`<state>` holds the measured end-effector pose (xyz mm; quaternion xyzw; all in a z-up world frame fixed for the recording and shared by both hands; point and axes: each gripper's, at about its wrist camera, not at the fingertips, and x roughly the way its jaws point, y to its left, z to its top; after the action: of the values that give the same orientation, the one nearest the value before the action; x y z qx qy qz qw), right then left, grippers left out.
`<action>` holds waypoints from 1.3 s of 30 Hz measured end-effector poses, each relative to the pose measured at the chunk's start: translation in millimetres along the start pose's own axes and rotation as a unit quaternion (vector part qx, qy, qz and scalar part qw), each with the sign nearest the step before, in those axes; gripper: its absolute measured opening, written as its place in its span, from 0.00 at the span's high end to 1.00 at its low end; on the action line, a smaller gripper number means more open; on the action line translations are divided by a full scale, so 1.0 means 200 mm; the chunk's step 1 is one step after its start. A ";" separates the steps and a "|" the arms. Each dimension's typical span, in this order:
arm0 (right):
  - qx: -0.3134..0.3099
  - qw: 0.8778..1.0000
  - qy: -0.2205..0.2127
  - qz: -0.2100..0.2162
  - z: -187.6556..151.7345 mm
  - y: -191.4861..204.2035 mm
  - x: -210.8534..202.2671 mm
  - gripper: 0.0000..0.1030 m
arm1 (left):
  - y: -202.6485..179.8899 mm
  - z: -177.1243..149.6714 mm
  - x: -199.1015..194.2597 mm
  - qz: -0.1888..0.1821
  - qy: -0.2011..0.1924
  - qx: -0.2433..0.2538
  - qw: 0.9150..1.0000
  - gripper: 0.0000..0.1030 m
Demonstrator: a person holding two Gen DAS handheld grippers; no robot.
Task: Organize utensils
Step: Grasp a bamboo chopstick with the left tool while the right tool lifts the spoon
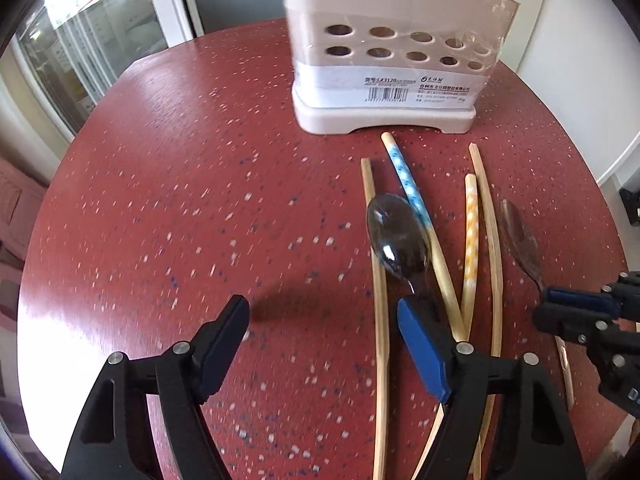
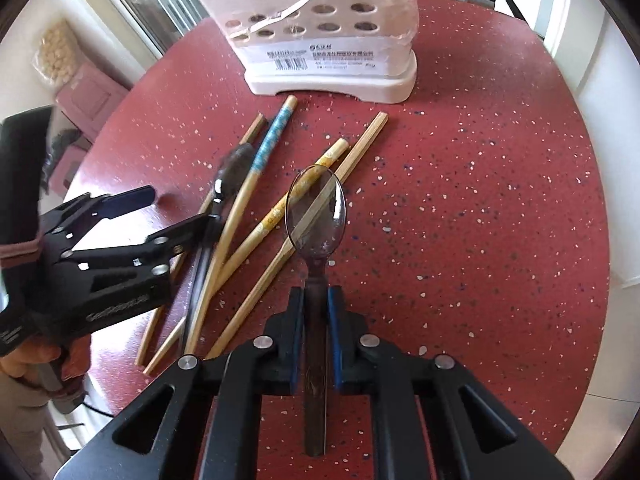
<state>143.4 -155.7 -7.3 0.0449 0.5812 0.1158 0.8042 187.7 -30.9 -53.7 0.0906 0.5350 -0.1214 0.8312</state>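
Open left hand-held gripper (image 1: 322,322) over a speckled red surface (image 1: 180,184)

Its right finger overlaps a dark spoon (image 1: 396,236) lying across chopsticks (image 1: 472,232) at centre right; a white holder (image 1: 394,52) stands top centre; the right hand-held gripper (image 1: 548,306) pinches another spoon (image 1: 520,236) at right edge.

red speckled table (image 1: 180,200), cream holder (image 1: 384,92), blue-dotted chopstick (image 1: 408,180), smoky translucent spoon (image 2: 316,216)

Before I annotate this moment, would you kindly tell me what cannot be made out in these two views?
- Utensil holder: top cropped by both frame edges, contents unseen.
- Left spoon: motion-blurred in right wrist view.
- Chopsticks: near ends hidden behind left tool.
- Label print: too small to read.
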 end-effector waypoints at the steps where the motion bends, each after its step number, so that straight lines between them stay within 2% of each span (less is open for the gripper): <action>1: 0.001 1.000 -0.002 0.004 0.00 -0.01 -0.02 0.88 | -0.01 0.02 0.01 0.002 0.002 0.004 1.000 0.02; 11: 0.012 0.999 -0.017 0.038 0.01 -0.14 -0.17 0.88 | 0.01 0.17 0.08 -0.018 0.059 0.002 0.998 0.05; 14: 0.015 0.999 -0.020 0.045 0.00 -0.15 -0.19 0.88 | -0.02 0.18 0.07 -0.027 0.062 0.021 0.997 0.20; 16: 0.018 0.998 -0.021 0.049 0.00 -0.18 -0.21 0.88 | -0.07 0.19 0.06 -0.035 0.065 0.044 0.996 0.48; 17: 0.019 0.998 -0.021 0.051 0.00 -0.18 -0.22 0.88 | -0.09 0.20 0.06 -0.034 0.069 0.052 0.996 0.54; 18: 0.020 0.998 -0.021 0.052 0.00 -0.19 -0.22 0.88 | -0.11 0.20 0.06 -0.035 0.072 0.054 0.995 0.65; 20: 0.022 0.998 -0.025 0.053 -0.01 -0.21 -0.25 0.88 | -0.12 0.20 0.05 -0.040 0.069 0.047 0.996 0.66; 23: 0.025 0.998 -0.030 0.058 -0.02 -0.22 -0.27 0.88 | -0.10 0.17 0.02 -0.050 0.048 0.027 0.997 0.66; 28: 0.030 0.997 -0.034 0.065 0.01 -0.23 -0.26 0.88 | -0.02 0.06 -0.09 -0.049 -0.011 -0.019 0.999 0.66; 32: 0.027 0.996 -0.045 0.070 0.01 -0.23 -0.29 0.88 | 0.03 0.00 -0.22 -0.048 -0.068 -0.043 0.996 0.66; 39: 0.021 0.994 -0.068 0.079 0.02 -0.21 -0.39 0.88 | 0.05 -0.05 -0.41 -0.058 -0.141 -0.070 0.986 0.66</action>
<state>130.0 -215.5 57.0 0.1150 0.5220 0.1638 0.8291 149.6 -10.0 17.9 -0.0171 0.4239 -0.1433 0.8941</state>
